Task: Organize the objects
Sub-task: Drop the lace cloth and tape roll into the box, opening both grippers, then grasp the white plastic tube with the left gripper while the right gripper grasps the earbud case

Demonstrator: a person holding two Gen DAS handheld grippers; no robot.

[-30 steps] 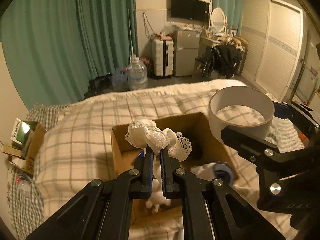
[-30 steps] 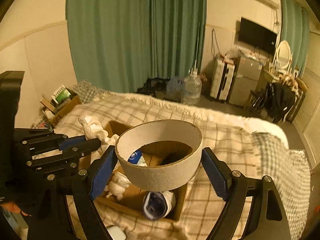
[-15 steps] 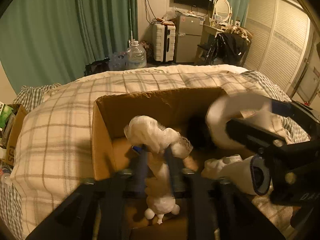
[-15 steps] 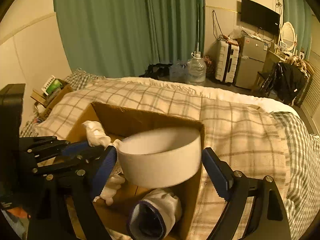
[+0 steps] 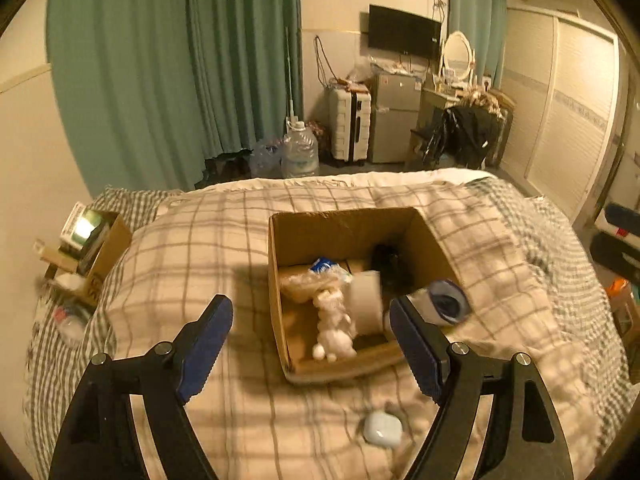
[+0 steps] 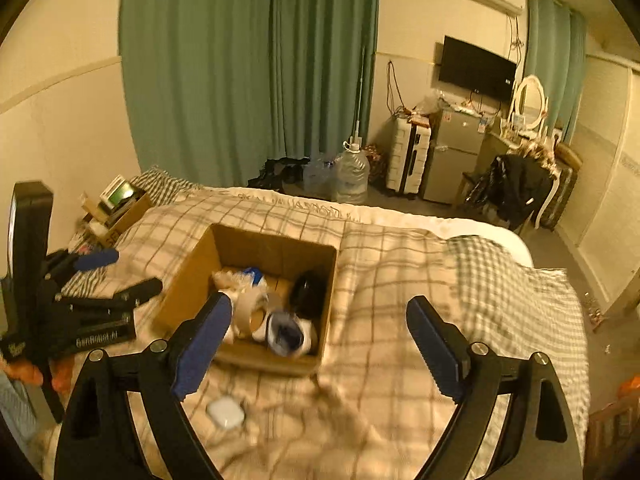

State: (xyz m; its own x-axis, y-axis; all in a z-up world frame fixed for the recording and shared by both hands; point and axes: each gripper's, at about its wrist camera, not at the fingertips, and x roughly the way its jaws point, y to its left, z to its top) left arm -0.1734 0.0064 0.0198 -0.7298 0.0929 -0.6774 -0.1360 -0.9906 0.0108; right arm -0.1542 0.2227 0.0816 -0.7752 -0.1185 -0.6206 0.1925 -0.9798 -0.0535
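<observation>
An open cardboard box (image 5: 280, 264) (image 6: 188, 280) sits on the checked bed. Inside lie a white lace cloth (image 5: 334, 320), a white tape roll (image 5: 364, 304) (image 6: 250, 312), a rolled white and blue sock (image 5: 444, 306) (image 6: 288, 334), a dark object (image 5: 390, 264) (image 6: 310, 292) and a blue-labelled packet (image 5: 322, 266). My left gripper (image 5: 310, 344) is open and empty, above the box's near edge; it also shows in the right wrist view (image 6: 120, 276). My right gripper (image 6: 320, 344) is open and empty, above and in front of the box. A small white earbud case (image 5: 382, 428) (image 6: 226, 412) lies on the blanket before the box.
A second cardboard box with small items (image 5: 92, 248) (image 6: 120, 208) stands at the bed's left side. Water jugs (image 5: 300, 154), a suitcase (image 5: 350, 126), a small fridge (image 5: 394, 118) and a chair with dark clothes (image 5: 468, 136) stand on the floor beyond the bed.
Both grippers opened and pulled back up. The lace cloth left my left gripper and the tape roll left my right gripper; both now lie in the box.
</observation>
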